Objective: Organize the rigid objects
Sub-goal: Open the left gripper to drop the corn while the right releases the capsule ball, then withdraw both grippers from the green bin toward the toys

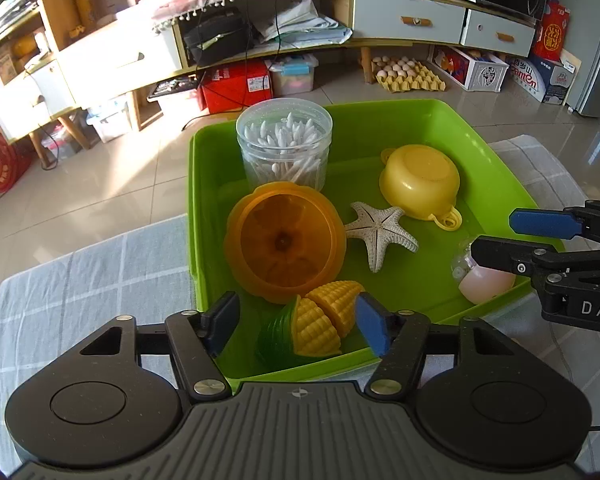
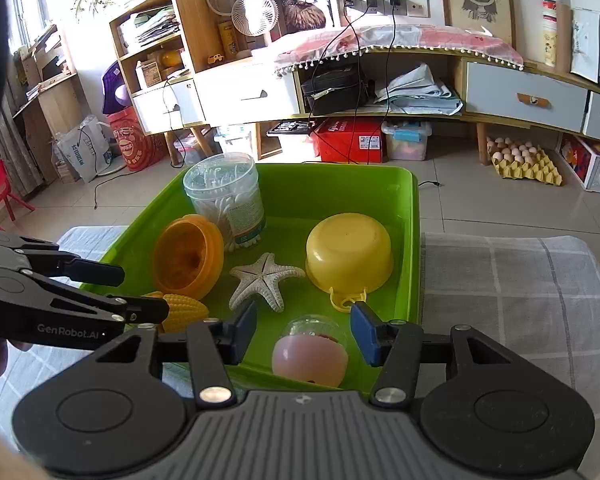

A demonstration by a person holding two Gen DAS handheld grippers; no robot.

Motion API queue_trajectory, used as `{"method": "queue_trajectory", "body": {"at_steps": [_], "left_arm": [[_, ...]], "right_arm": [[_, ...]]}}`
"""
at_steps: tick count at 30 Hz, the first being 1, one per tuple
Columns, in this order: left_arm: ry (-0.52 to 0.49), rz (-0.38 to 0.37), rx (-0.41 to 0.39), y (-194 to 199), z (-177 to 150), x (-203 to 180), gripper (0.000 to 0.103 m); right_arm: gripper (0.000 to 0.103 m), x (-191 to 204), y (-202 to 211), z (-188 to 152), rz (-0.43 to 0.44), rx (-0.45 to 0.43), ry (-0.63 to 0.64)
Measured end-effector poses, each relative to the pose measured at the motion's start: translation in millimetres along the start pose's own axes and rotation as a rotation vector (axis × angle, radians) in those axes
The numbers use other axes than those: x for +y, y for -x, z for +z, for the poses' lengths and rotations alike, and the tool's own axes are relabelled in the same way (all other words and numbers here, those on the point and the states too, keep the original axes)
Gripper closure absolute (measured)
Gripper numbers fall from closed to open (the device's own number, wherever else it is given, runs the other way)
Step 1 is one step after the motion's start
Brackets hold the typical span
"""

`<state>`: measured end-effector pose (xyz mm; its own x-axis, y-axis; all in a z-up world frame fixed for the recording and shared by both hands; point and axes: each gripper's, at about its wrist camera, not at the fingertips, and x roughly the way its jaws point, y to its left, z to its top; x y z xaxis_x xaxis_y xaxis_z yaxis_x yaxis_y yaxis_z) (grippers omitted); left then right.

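Note:
A green tray [image 1: 496, 168] [image 2: 414, 240] on a checked cloth holds a cotton swab jar [image 1: 285, 144] [image 2: 225, 200], an orange pumpkin-shaped cup [image 1: 286, 242] [image 2: 190, 258], a white starfish [image 1: 380, 230] [image 2: 264, 280], an upturned yellow bowl [image 1: 420, 180] [image 2: 350, 256], a toy corn [image 1: 324, 322] [image 2: 184, 312] and a pink capsule with a clear dome [image 1: 486, 282] [image 2: 310, 352]. My left gripper [image 1: 298, 326] is open around the corn, not touching. My right gripper [image 2: 304, 332] is open around the capsule; it also shows in the left wrist view [image 1: 500, 234].
The tray sits on a grey checked tablecloth [image 1: 100, 280] [image 2: 520, 300]. Beyond the table are a tiled floor, a long cabinet with drawers [image 2: 520, 96], storage boxes and an egg carton [image 2: 524, 160].

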<state>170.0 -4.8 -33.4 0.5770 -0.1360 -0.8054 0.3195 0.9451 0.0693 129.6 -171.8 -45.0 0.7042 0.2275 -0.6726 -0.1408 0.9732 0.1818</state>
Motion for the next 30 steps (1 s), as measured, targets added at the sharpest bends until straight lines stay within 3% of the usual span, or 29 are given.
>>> {"method": "queue_trajectory", "body": {"at_steps": [6,19,30], "left_arm": [[-0.01,-0.009,-0.057,12.1,-3.8,-4.6,0.022],[0.059,-0.062,-0.165,49.3,-18.2,-9.0,0.005],[0.098,-0.064,-0.181,72.9,-45.9,-6.4,0.005]], "right_arm": [[0.058,1.9,14.1,3.7,0.002,-0.019,-0.006],[0.046,7.2,61.7,-0.9,-0.01,-0.027,0.001],[0.041,10.5,80.6,-20.4,-0.007,0.025,-0.009]]}}
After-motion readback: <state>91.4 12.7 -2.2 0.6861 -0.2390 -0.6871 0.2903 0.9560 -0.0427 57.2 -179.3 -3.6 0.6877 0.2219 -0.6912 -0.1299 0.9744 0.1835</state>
